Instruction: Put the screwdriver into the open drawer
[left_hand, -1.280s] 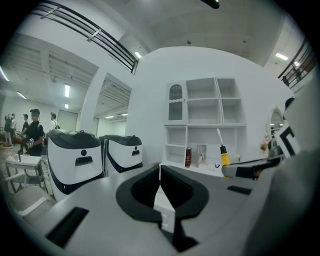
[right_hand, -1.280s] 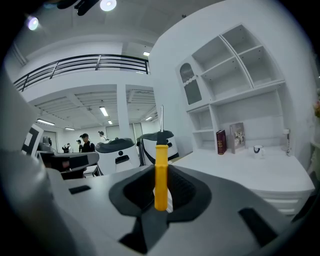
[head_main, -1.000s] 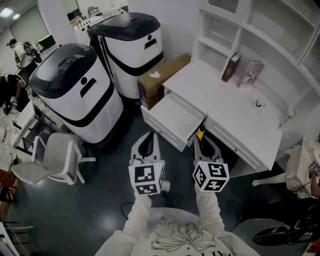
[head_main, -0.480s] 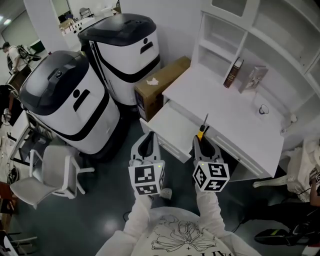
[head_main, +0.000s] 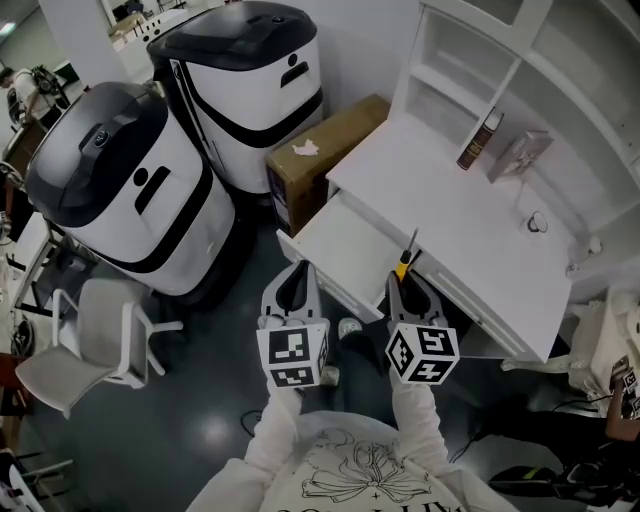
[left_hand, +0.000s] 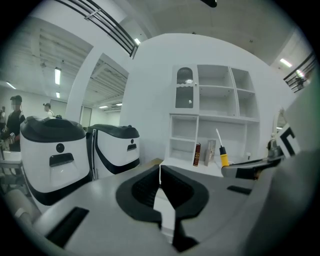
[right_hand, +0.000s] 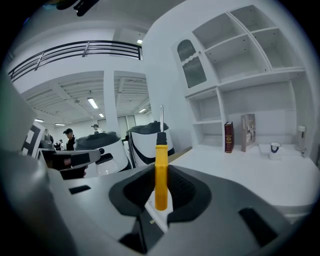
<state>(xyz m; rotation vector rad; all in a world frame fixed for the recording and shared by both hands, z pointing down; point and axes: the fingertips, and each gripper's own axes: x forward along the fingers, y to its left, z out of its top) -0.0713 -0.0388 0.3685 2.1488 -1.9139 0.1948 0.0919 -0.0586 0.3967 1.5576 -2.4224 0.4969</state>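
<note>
A yellow-handled screwdriver (right_hand: 161, 167) stands upright in the right gripper (right_hand: 160, 199), whose jaws are clamped on the lower handle, with the metal shaft pointing away from us. In our head view the tool (head_main: 405, 256) shows against the right end of the open drawer (head_main: 345, 243), by the front edge of the white desk (head_main: 470, 225). The left gripper (head_main: 292, 288) is level with the right one, just off the drawer's front, and its jaws are pressed together with nothing between them. At the desk's back edge stand a dark red book (head_main: 479, 139) and a paler one (head_main: 520, 154). A cardboard box (head_main: 322, 153) sits at the desk's left end, beside two white-and-black machines (head_main: 115, 190).
</note>
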